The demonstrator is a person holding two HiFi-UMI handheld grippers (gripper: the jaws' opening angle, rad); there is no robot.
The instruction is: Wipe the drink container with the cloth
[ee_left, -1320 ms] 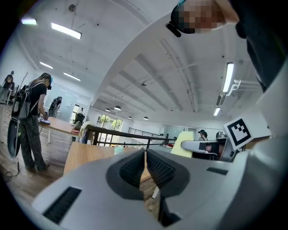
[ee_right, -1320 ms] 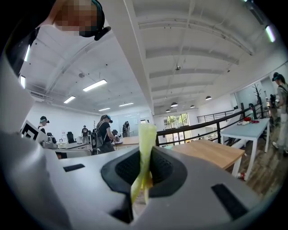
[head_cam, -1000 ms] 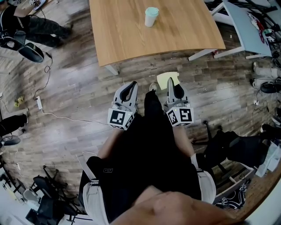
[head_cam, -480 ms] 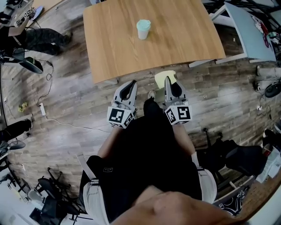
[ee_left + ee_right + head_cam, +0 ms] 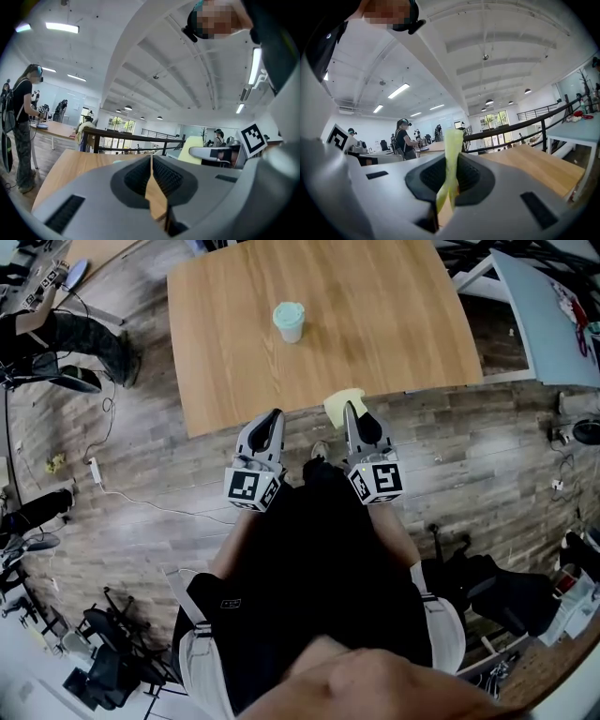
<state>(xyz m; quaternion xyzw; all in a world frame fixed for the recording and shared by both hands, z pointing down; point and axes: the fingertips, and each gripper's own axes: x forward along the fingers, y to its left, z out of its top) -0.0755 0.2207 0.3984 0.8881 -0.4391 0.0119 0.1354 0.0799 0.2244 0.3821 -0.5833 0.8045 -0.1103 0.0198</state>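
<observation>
On the wooden bench [image 5: 394, 315], the mint-green lidded cup [image 5: 289, 322] stands upright, well back from the near edge. At that near edge, I hold the right gripper [image 5: 350, 412] clenched on a yellow cloth [image 5: 335, 401], which rises above its jaws. I hold the left gripper [image 5: 273, 420] beside it, jaws pressed together.

Pale mint-green drink container [image 5: 289, 321] on the light wood-grain worktop [image 5: 394, 324]. Cloth [image 5: 339, 405] is pale yellow. Left claw [image 5: 273, 416] and right claw [image 5: 350, 411] are grey, with black-and-white square markers [image 5: 247, 487]. The floor [image 5: 150, 493] is grey-brown planks.
</observation>
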